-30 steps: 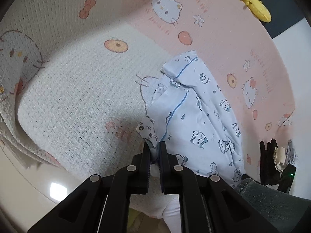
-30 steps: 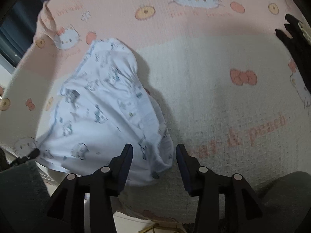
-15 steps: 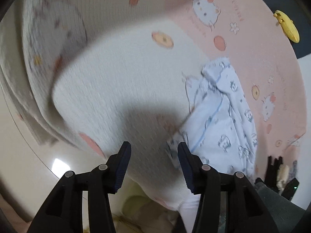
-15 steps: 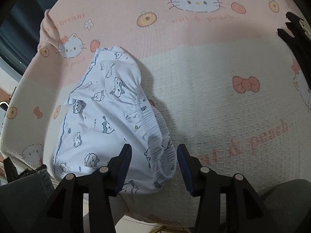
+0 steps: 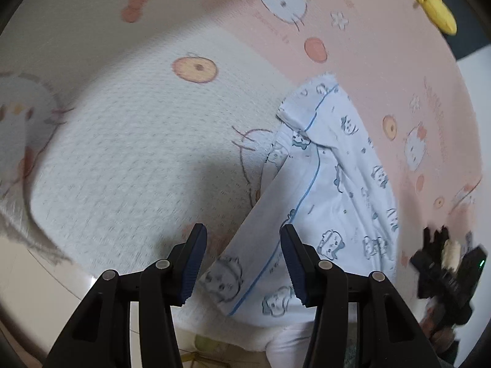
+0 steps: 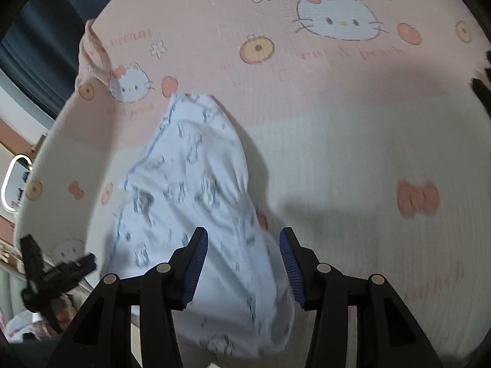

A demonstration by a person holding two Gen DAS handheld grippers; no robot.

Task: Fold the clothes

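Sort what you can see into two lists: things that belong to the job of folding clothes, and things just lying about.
Part of the job:
- white printed garment
- left claw, open
- right claw, open
- pink and white blanket it lies on

Just lying about:
- yellow object beyond the blanket

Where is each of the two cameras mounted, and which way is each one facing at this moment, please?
Left wrist view: sits on the left gripper, looks down along its open fingers at the blanket, with the white garment lying ahead and to the right; the other gripper shows at the right edge.
Right wrist view: sits on the right gripper, looks down at the garment between its open fingers; the other gripper shows at lower left.
Both share the garment and blanket.
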